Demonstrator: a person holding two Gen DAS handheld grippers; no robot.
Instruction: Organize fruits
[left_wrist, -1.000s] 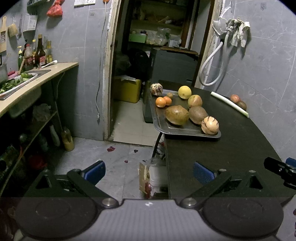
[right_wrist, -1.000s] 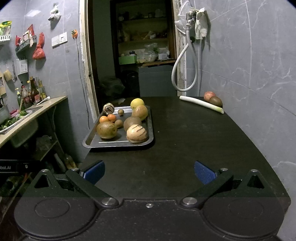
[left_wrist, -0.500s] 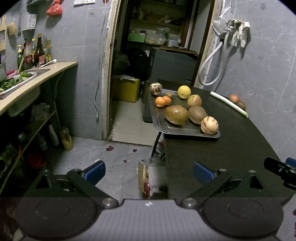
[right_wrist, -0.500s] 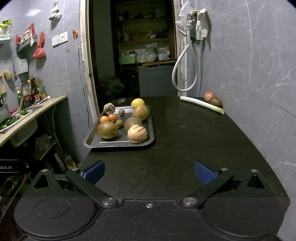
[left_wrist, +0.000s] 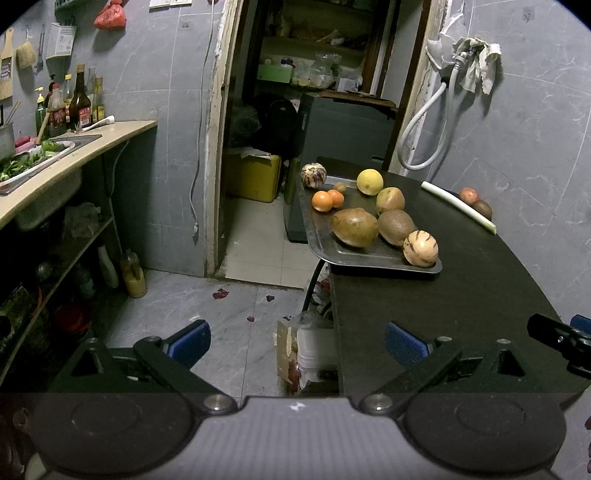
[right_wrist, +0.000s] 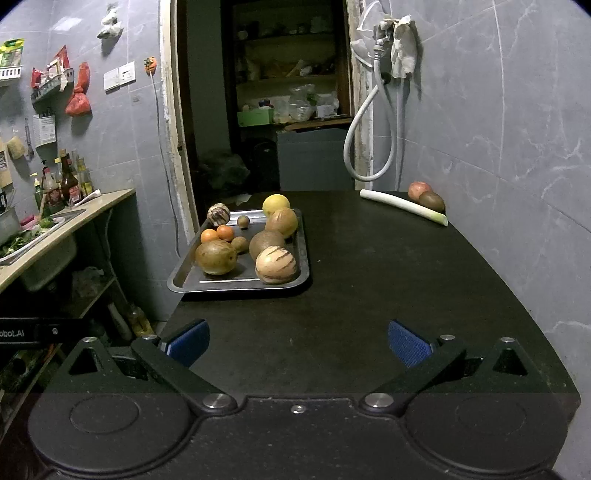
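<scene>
Left tool (left_wrist: 297, 341) and right tool (right_wrist: 297, 341) stayed spread, empty | fruits unmoved on tray (right_wrist: 184, 284) ahead | two fruits (right_wrist: 424, 195) far-right on desk (right_wrist: 369, 295) | no progress

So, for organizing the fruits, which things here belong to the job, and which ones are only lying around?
Belong to the job:
- tray with its fruits: yellow citrus, two oranges, striped melon
- red fruit and brown fruit by the wall
- left gripper and right gripper, both open and empty

Just lying about:
- leek
- bottles
- hose
</scene>
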